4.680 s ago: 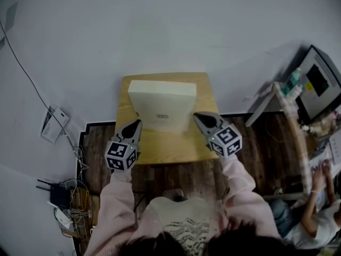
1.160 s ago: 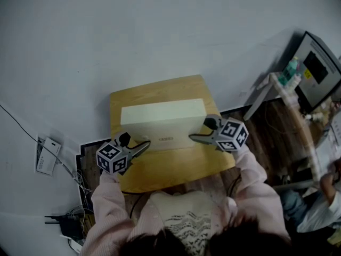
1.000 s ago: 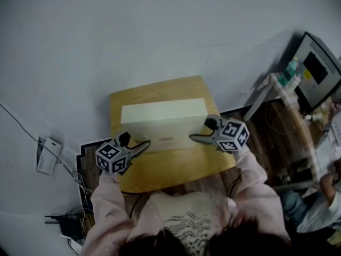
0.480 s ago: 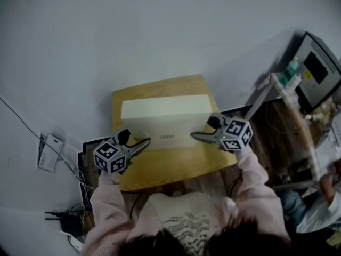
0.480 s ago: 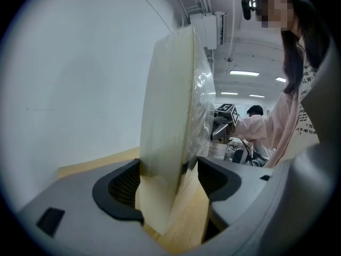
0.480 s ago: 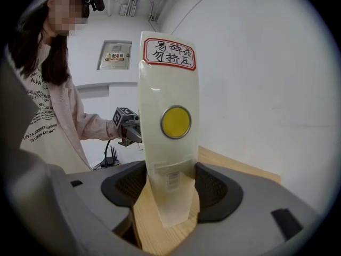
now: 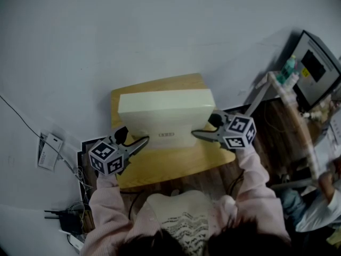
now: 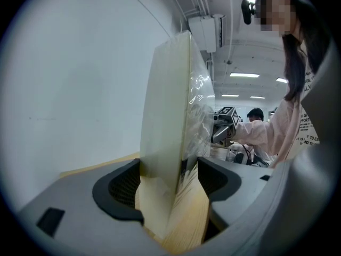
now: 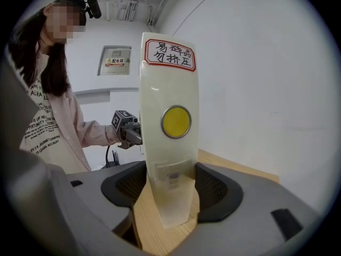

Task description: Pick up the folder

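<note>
The folder [image 7: 166,116] is a thick cream box file with a small label on its near face, held over the wooden table [image 7: 160,167]. My left gripper [image 7: 143,141] is shut on its left end and my right gripper [image 7: 198,135] on its right end. In the left gripper view the folder [image 8: 168,116] stands as a pale slab pinched between the jaws of the left gripper [image 8: 166,183]. In the right gripper view the folder [image 9: 169,143] shows a yellow round sticker and a red-framed label, and the right gripper [image 9: 169,188] clamps its lower end just above the table [image 9: 234,164].
A white wall stands right behind the table. To the right are a monitor [image 7: 317,76], bottles on a shelf [image 7: 287,73] and a seated person [image 7: 330,196]. Cables and a router [image 7: 64,217] lie on the floor at the left, near a white device [image 7: 48,145].
Both grippers came in from the table's front and closed on the folder's ends. In the last half second the folder has risen toward the camera and looks larger.
</note>
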Demonstrator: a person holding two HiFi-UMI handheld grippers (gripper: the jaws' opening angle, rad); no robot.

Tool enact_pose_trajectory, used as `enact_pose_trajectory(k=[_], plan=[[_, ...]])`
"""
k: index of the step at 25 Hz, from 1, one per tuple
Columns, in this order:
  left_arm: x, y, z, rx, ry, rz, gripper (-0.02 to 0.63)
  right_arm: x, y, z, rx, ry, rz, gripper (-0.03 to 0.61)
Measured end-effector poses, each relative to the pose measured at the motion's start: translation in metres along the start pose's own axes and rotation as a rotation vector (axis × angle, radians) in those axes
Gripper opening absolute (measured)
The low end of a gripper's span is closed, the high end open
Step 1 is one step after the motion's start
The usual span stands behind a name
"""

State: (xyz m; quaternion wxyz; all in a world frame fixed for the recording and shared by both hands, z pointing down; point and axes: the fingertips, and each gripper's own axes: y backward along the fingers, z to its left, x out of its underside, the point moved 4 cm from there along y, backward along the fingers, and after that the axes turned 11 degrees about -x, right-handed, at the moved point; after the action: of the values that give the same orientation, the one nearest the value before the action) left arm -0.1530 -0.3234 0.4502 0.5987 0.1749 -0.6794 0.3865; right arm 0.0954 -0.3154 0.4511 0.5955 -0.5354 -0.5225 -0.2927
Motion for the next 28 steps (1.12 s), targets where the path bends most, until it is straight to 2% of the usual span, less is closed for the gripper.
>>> enact_pose_trajectory(k=[18, 28], plan=[[-0.045, 0.025, -0.016, -0.032, -0.005, -0.111, 0.353, -0.037, 0.024, 0.024, 0.033, -0.027, -0.088, 0.298], [-0.058, 0.031, -0.023, -0.058, 0.013, -0.146, 0.353, -0.055, 0.034, 0.028, 0.047, -0.008, -0.086, 0.298]])
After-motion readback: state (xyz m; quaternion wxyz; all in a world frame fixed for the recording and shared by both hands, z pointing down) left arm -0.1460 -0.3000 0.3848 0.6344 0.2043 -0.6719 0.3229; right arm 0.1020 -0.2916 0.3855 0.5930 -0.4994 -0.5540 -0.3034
